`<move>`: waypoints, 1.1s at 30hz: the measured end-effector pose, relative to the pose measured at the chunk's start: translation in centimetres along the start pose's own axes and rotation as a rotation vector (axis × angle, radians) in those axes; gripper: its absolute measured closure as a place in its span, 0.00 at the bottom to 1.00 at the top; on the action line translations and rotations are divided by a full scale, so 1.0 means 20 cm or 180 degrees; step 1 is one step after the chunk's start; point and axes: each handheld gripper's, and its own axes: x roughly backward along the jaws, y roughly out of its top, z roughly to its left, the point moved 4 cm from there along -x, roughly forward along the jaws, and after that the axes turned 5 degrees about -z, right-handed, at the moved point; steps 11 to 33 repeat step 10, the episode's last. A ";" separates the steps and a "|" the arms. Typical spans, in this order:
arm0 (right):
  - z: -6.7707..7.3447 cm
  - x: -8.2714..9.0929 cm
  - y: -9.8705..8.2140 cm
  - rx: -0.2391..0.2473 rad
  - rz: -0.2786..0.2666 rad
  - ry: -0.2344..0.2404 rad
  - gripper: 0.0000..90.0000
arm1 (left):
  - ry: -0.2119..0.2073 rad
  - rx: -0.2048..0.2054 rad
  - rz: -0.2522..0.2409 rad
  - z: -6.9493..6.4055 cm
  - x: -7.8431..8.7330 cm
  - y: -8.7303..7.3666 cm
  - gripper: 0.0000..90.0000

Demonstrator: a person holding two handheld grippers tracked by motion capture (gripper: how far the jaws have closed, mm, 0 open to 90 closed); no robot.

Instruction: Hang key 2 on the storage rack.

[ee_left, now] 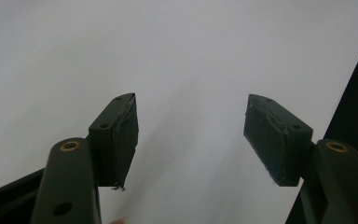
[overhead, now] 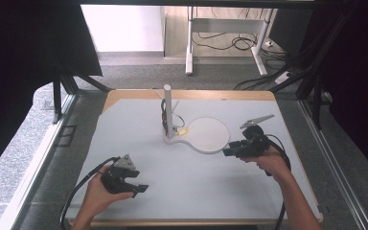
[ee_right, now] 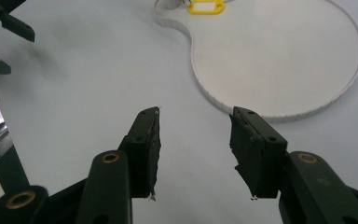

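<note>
Mid-frame on the counter [overhead: 139, 124]: white stand [overhead: 210, 134] with post [overhead: 168, 108], yellow tag [ee_right: 206, 6] at its foot. Left gripper [overhead: 141, 188] lower left, right gripper [overhead: 226, 152] at stand's edge, both fingers apart, empty. Approach step, likely; next needs reaching the tag.

No writing to read anywhere; the yellow key tag [ee_right: 206, 6] has a white label, and it's blank.
</note>
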 end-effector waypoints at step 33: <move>-0.01 0.06 -0.09 0.0000 -0.0234 -0.0122 0.55 | 0.0026 0.0018 -0.0003 0.01 0.01 0.00 0.39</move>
